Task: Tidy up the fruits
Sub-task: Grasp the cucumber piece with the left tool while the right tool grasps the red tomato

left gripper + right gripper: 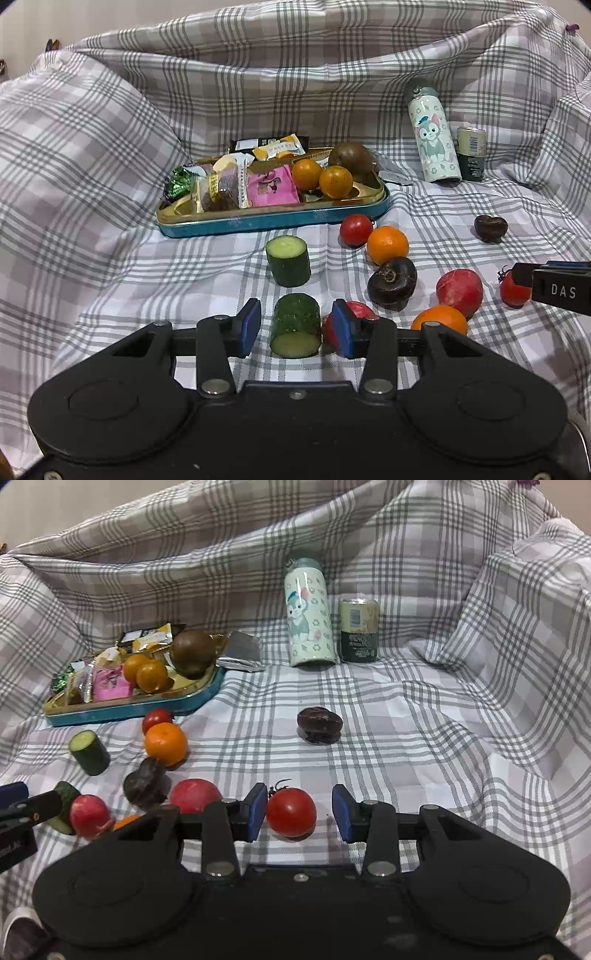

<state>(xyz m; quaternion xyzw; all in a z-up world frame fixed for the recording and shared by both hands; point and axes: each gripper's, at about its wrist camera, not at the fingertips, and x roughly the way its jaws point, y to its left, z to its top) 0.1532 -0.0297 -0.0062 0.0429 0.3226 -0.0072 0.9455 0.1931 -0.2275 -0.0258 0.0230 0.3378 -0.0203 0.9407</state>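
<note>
Oranges (321,177) already lie in the tray (273,221); most fruit remains outside. Left claw (295,326) spread around cucumber piece (295,325), right claw (299,812) spread around tomato (291,811) at 6 o'clock.

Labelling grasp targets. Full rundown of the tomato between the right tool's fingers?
The tomato is small, round, glossy red and looks whole, with a dark dried stem curling at its upper left. It rests on the checked cloth, between the open fingers of the right tool. It sits close to the left pad; contact is unclear, and there is a clear gap to the right pad. No other produce touches it.
</note>
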